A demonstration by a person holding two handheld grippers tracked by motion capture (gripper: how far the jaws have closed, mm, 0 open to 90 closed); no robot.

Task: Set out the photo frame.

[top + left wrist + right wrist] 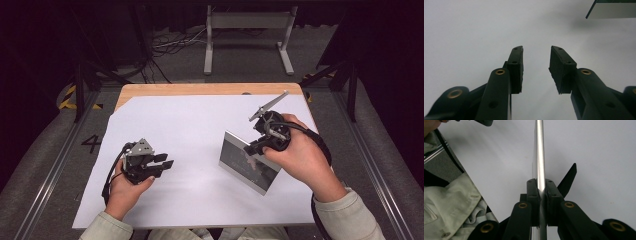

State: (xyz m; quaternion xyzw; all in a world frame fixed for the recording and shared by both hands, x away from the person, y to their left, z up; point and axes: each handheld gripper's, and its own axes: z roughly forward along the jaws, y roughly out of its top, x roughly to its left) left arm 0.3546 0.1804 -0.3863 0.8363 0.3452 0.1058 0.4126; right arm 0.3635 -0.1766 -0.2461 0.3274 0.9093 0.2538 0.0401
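My right gripper (256, 145) is pinched on the upper edge of a silver-framed picture frame (248, 163). In the right gripper view the two black pads are pressed flat against either side of the thin metal rim (540, 157), which runs straight up the middle away from me, and a dark stand flap (568, 180) sticks out from the frame's back on one side of my jaws. From the high view the frame is tilted, its glossy face turned toward me, its lower edge near or on the white sheet (175, 125) — I cannot tell whether it touches. My right hand (300, 155) is wrapped over the gripper body above it.

My left gripper (159, 164) sits well apart from the frame, low over the sheet on the left side, and grips nothing. In the left gripper view its jaws stand spread with bare white sheet between them, and a corner of the frame (611, 10) shows farther off at the upper right.

Beyond the sheet the wooden table edge (200, 89) shows, then a grey stand (247, 35) on the floor.
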